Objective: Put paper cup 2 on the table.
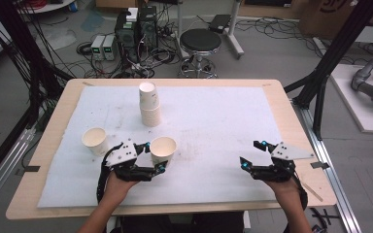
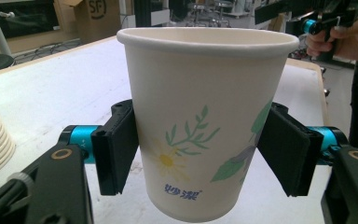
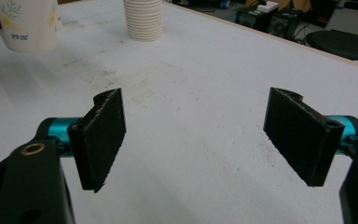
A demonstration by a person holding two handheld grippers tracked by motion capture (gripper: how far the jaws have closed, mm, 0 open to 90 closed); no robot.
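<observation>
A paper cup (image 1: 163, 149) printed with a daisy and green leaves (image 2: 200, 121) stands upright between the jaws of my left gripper (image 1: 155, 156), whose black pads (image 2: 116, 149) press on its two sides. It sits at the left-centre of the white mat (image 1: 213, 126). The same cup (image 3: 30, 23) appears at the top left of the right gripper view. My right gripper (image 1: 250, 154) hovers at the right of the mat, its jaws wide apart with nothing between them (image 3: 196, 135).
A stack of paper cups (image 1: 149, 104) stands at the back centre of the mat, also seen as a ribbed stack (image 3: 143, 18). A single empty cup (image 1: 95, 141) stands left of my left gripper. A black stool (image 1: 200, 41) and electronics sit beyond the table.
</observation>
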